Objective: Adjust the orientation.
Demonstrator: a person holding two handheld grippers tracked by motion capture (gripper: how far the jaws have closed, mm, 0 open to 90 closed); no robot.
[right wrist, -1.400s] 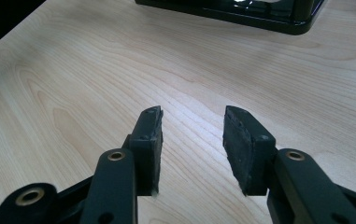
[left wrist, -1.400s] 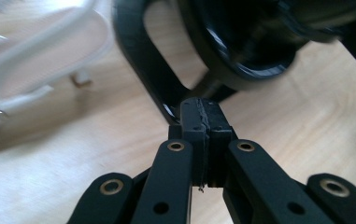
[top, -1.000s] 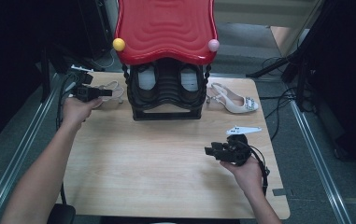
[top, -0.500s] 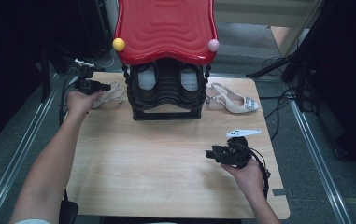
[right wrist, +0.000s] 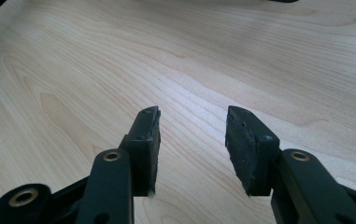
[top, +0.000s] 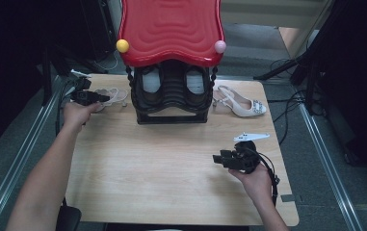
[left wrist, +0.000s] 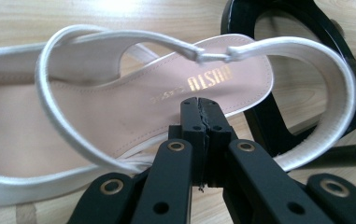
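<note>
Now the left gripper (top: 90, 97) sits at the far left corner of the worktop (top: 171, 163), and its jaws are pressed together with nothing between them. Just beyond their tips lies a white strappy sandal (left wrist: 133, 93): its pinkish insole with gold lettering runs past the jaws, one thin strap loops over them and another curves off to their right. The jaws hover at the sandal's edge; whether they touch a strap cannot be told. Behind the sandal, right of the jaws, stands the black foot of a shoe rack (left wrist: 278, 60).

From the high view, the rack (top: 171, 91) stands at the middle back of the worktop under a glossy red wavy top (top: 171, 29), with a yellow ball (top: 122, 45) and a pink ball (top: 220, 46) at its front corners. A second white sandal (top: 241, 102) with a buckle lies on the rack's other side.

The right gripper (right wrist: 192, 135) is held low over bare wood near the right front of the worktop, its jaws apart and holding nothing; they have just been opening a little. Ahead of them is only pale, grained laminate.

Around the worktop the room is dim: metal rails flank both sides, cables (top: 287, 103) trail over the grey floor to the right, and dark equipment stands behind.
</note>
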